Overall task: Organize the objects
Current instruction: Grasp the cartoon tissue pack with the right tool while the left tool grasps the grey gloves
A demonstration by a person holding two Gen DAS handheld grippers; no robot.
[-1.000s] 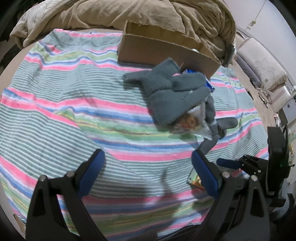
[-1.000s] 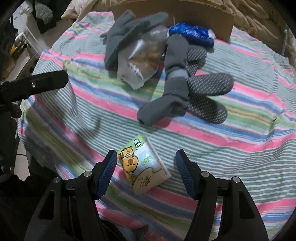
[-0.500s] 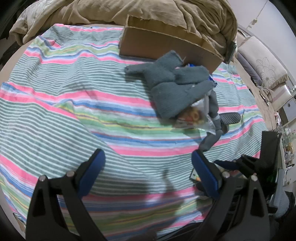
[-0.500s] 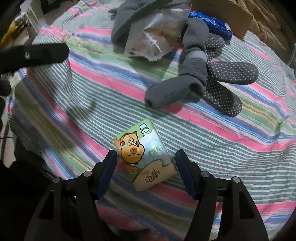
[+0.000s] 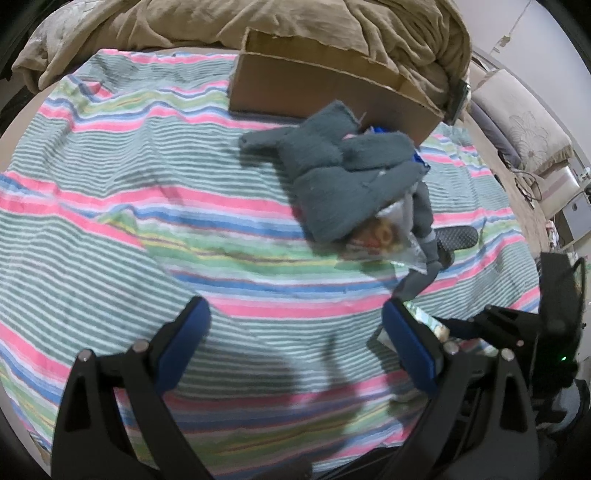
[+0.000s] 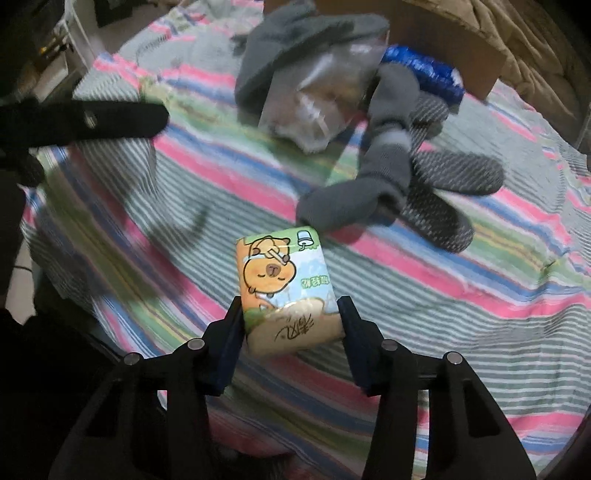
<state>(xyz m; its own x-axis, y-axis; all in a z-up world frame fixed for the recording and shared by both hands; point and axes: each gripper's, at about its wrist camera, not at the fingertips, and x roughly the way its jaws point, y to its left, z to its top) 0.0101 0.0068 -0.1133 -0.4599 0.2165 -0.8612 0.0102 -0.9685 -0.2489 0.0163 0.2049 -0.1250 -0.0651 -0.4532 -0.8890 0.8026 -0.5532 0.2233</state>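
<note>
My right gripper point(image 6: 291, 325) is shut on a green tissue pack point(image 6: 284, 284) with a cartoon animal, held just above the striped bedsheet point(image 6: 443, 295). Beyond it lie grey socks point(image 6: 399, 177), a clear plastic bag point(image 6: 317, 110), a grey cloth point(image 6: 295, 48) and a blue packet point(image 6: 421, 70). My left gripper point(image 5: 295, 332) is open and empty over the sheet, short of the grey cloth pile point(image 5: 343, 184). The right gripper point(image 5: 517, 325) shows at the right of the left wrist view, the tissue pack point(image 5: 424, 317) mostly hidden behind my finger.
An open cardboard box point(image 5: 325, 85) stands at the back of the bed, against a tan duvet point(image 5: 258, 22). A cabinet and cushion point(image 5: 524, 125) stand off the bed's right side. The bed's near edge drops to a dark floor point(image 6: 37, 332).
My right gripper has closed on the tissue pack and lifted its near end. The left gripper has moved slightly forward and stays open.
</note>
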